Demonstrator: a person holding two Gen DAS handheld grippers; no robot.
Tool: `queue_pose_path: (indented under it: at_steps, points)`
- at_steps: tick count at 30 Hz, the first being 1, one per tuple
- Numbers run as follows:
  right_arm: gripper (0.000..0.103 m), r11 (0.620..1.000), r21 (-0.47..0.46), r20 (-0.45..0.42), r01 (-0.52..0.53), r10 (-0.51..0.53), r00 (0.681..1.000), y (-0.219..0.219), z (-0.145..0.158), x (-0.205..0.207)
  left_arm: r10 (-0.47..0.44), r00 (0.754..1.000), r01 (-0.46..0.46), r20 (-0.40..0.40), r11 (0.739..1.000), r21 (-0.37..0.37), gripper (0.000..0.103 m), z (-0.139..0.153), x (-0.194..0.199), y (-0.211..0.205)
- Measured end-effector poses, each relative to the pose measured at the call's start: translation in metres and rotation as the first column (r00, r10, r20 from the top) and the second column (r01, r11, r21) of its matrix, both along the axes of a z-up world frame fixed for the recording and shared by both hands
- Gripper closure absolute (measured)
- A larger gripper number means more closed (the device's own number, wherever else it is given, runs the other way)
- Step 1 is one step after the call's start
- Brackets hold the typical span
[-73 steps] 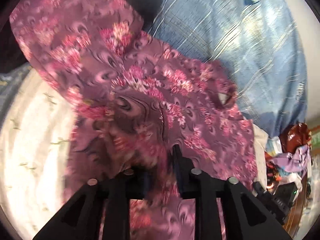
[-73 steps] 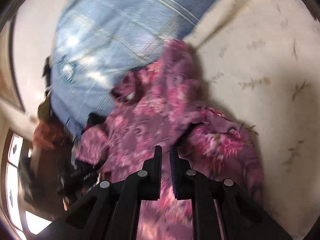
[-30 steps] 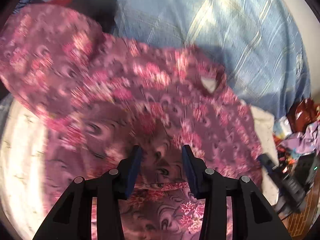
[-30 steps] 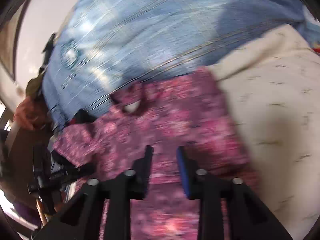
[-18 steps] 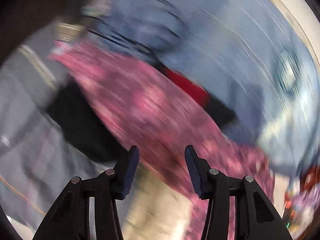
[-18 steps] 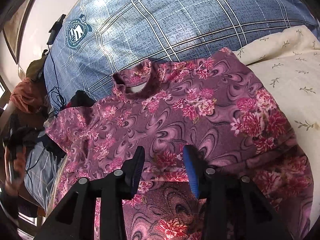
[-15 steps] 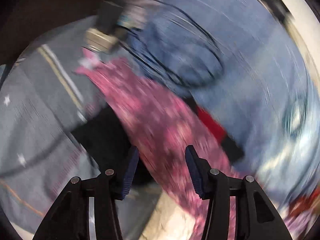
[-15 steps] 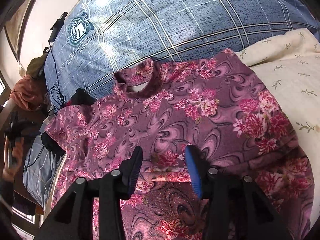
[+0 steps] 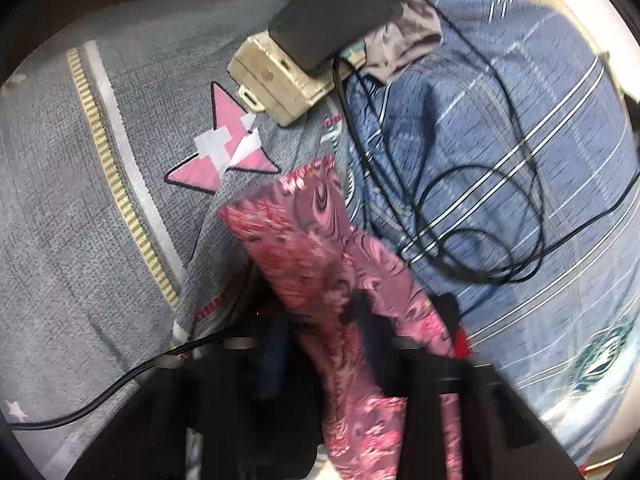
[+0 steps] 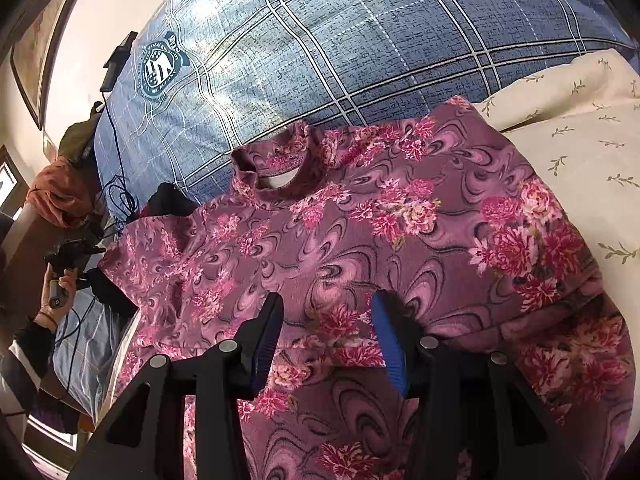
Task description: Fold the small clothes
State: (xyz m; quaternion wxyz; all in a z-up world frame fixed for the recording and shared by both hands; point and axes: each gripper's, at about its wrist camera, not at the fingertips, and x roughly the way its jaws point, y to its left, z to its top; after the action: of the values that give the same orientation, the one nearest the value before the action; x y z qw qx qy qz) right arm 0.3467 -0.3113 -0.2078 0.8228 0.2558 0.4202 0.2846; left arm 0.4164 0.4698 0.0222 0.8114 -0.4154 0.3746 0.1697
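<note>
No readable writing anywhere; the crest badge (image 10: pixel 159 65) at 10 o'clock on the blue plaid pillow (image 10: pixel 320 40) is carrying lettering too small to read. In the left wrist view, the grey fabric (image 9: pixel 60 200) with a pink star patch (image 9: pixel 224 148) is lying at 9 o'clock, a cream box (image 9: pixel 276 80) and dark pouch (image 9: pixel 332 20) at 12, black cable (image 9: pixel 480 220) looping at 3. The left gripper (image 9: pixel 320 344), blurred, has just been closing and is pinching the sleeve (image 9: pixel 320 248), a soft knit strip running from 11 to 6 o'clock. In the right wrist view, the floral shirt (image 10: pixel 360 220) is lying flat, collar (image 10: pixel 280 160) pointing to 12, long axis running 9 to 3, over the pillow and cream sheet (image 10: pixel 580 120). The right gripper (image 10: pixel 326 320) is hovering with jaws parted, blue pads (image 10: pixel 390 340) clear of the cloth.
</note>
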Motion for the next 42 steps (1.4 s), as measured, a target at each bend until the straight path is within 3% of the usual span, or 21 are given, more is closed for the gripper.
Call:
queue_pose_path:
  at_steps: [5, 12, 17, 23, 28, 32, 35, 37, 39, 42]
  points:
    - [0.055, 1.0, 0.016, -0.001, -0.001, 0.001, 1.0, -0.002, -0.001, 0.001, -0.021, 0.999, 0.017, 0.049, 0.995, 0.094, 0.094, 0.023, -0.016, -0.016]
    - [0.055, 1.0, 0.026, 0.001, -0.001, 0.001, 1.0, -0.004, -0.001, 0.001, -0.158, 0.977, 0.128, 0.142, 0.971, 0.201, 0.094, 0.079, -0.045, -0.088]
    - [0.055, 0.999, 0.036, 0.001, 0.001, -0.001, 1.0, -0.004, -0.002, 0.0, -0.317, 0.93, 0.261, 0.187, 0.926, 0.272, 0.094, 0.114, -0.09, -0.162]
    - [0.055, 0.999, 0.049, 0.001, 0.002, -0.002, 1.0, -0.006, -0.002, -0.001, -0.467, 0.856, 0.399, 0.222, 0.87, 0.291, 0.094, 0.123, -0.114, -0.254]
    - [0.055, 0.997, 0.078, 0.001, 0.002, -0.002, 1.0, -0.009, -0.003, -0.001, -0.573, 0.8, 0.518, 0.177, 0.809, 0.28, 0.094, 0.098, -0.103, -0.333]
    - [0.055, 0.995, 0.097, 0.002, 0.002, -0.002, 1.0, -0.011, -0.004, -0.001, -0.632, 0.769, 0.605, 0.092, 0.768, 0.211, 0.094, 0.046, -0.085, -0.39]
    - [0.055, 0.993, 0.117, 0.002, 0.002, -0.002, 1.0, -0.012, -0.006, -0.001, -0.67, 0.742, 0.665, -0.022, 0.731, 0.154, 0.094, -0.004, -0.072, -0.428]
    - [0.055, 0.991, 0.134, 0.002, 0.002, -0.002, 1.0, -0.014, -0.007, -0.001, -0.68, 0.727, 0.686, -0.091, 0.718, 0.119, 0.094, -0.032, -0.068, -0.441]
    - [0.055, 0.99, 0.144, 0.003, 0.002, -0.002, 1.0, -0.015, -0.008, -0.001, -0.708, 0.691, 0.72, -0.145, 0.693, 0.045, 0.09, -0.054, -0.066, -0.447]
    - [0.055, 0.989, 0.151, 0.003, 0.001, -0.002, 1.0, -0.015, -0.009, -0.001, -0.745, 0.643, 0.753, -0.18, 0.657, -0.032, 0.078, -0.06, -0.066, -0.442]
